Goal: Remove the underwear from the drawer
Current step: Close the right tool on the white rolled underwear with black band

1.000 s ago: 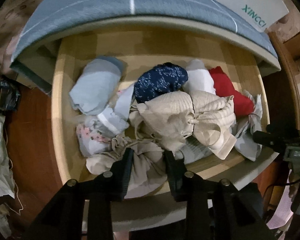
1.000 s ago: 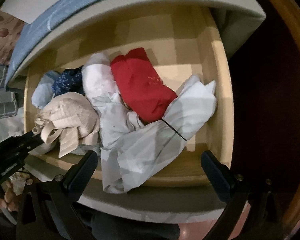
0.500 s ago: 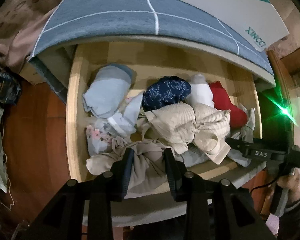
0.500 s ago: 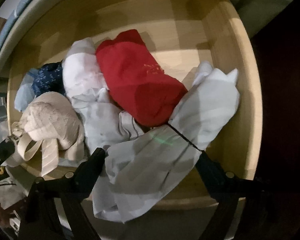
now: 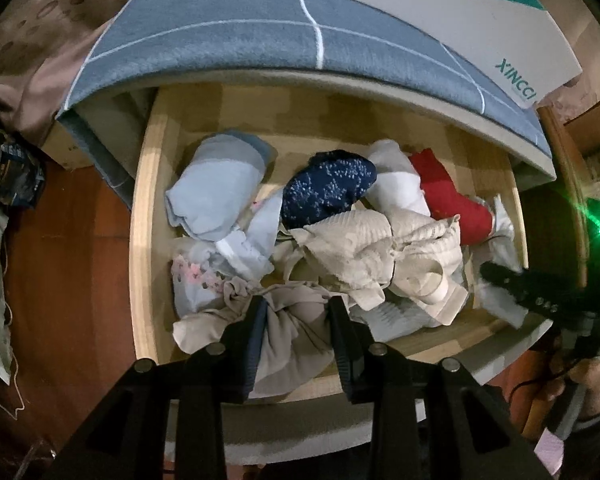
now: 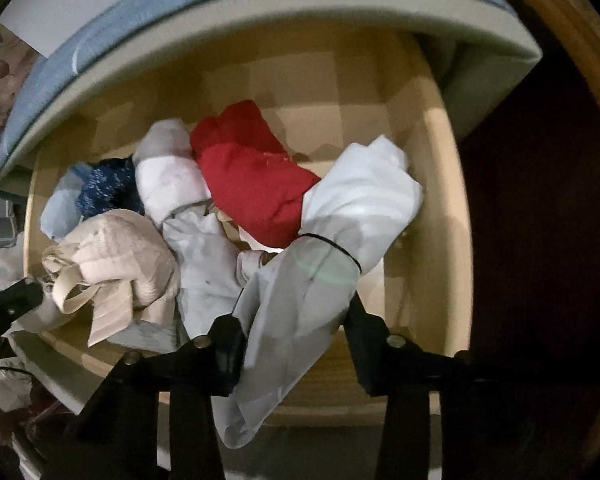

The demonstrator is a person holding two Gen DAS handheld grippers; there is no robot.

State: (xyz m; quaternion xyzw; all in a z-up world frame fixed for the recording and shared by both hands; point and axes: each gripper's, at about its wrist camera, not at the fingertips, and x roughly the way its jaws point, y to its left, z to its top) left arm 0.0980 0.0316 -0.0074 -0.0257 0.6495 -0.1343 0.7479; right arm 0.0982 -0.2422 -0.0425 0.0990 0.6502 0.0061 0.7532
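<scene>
My left gripper (image 5: 298,320) pinches beige underwear (image 5: 288,344) at the drawer's (image 5: 140,240) near edge; only the right view shows my right gripper (image 6: 296,328) closing around the white bundle (image 6: 324,264).

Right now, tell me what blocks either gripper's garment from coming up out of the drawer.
Nothing visible. The left gripper pinches the beige garment at the front edge; the right gripper is closing around the white bundle. Both lie atop the pile.

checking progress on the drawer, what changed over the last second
The right gripper came down with wide jaws, which are closing around the pale grey garment tied with a black band. The left gripper stayed clamped on the beige garment. The other clothes in the drawer stayed put.
</scene>
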